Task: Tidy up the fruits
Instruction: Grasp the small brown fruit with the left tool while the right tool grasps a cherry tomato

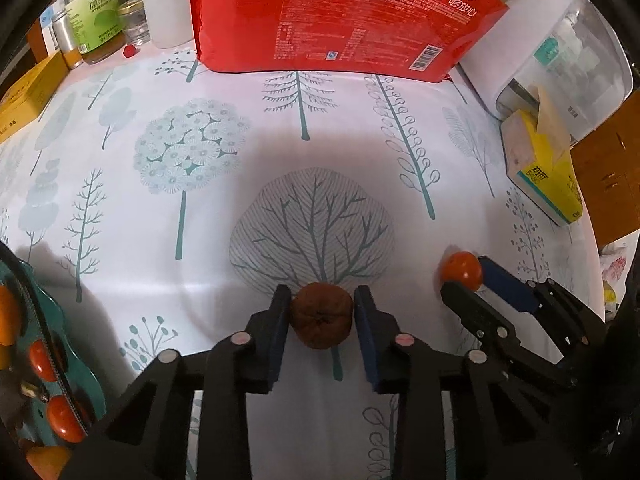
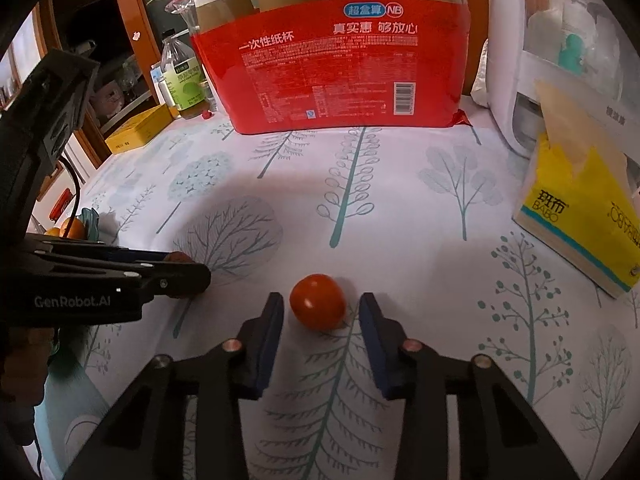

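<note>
**Two fruits on the cloth, several already in the teal dish**

You are working over a table spread with a smooth white cloth (image 1: 160,280) printed with pale teal trees, a red bag of paper cups (image 2: 332,68) and a yellow tissue pack (image 2: 580,216) standing at its back and side. Your left gripper (image 1: 322,316) is pinching a round, matte brown fruit (image 1: 322,322) with a wrinkled skin, pads pressing both flanks. Your right gripper (image 2: 320,312) is bracketing a glossy red-orange tomato (image 2: 318,302) that is sitting on the cloth, with small gaps showing at each pad, so it is not yet gripped. The teal dish (image 1: 86,376) at far left is already holding several shiny orange-red fruits. These two look like the last loose pieces.
</note>
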`<state>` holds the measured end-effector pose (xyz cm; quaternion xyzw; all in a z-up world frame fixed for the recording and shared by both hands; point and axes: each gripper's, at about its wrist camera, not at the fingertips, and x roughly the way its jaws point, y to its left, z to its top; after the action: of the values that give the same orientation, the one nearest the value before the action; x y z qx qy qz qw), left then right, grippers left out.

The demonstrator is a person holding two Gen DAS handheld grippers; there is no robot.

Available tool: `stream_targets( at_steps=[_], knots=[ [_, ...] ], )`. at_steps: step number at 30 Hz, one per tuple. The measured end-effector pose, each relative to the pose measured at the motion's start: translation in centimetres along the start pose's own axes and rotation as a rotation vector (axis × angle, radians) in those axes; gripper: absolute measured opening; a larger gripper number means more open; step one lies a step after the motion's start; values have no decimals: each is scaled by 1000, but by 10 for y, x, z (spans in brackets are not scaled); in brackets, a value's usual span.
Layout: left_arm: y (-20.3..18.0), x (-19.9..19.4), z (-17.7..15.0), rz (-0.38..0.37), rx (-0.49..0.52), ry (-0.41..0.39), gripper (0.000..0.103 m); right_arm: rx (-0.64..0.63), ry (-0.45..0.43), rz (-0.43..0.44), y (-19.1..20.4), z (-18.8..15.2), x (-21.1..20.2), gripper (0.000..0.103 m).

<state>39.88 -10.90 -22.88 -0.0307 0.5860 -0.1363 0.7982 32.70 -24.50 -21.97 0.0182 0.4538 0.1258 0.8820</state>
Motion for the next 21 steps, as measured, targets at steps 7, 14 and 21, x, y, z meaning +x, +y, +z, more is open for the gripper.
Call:
stream_targets(
  at_steps=[7,14,21],
  knots=[
    [2,-3,-3,-3,-5,2,29,0,6,9,2,0,0,28],
    [2,-16,-14,-5,-9,3,29,32,16,17,4,-5,-8,28],
    [4,-38,-36,-7,-9,3,29,57,39,44,20,-21,-27,28]
  ],
)
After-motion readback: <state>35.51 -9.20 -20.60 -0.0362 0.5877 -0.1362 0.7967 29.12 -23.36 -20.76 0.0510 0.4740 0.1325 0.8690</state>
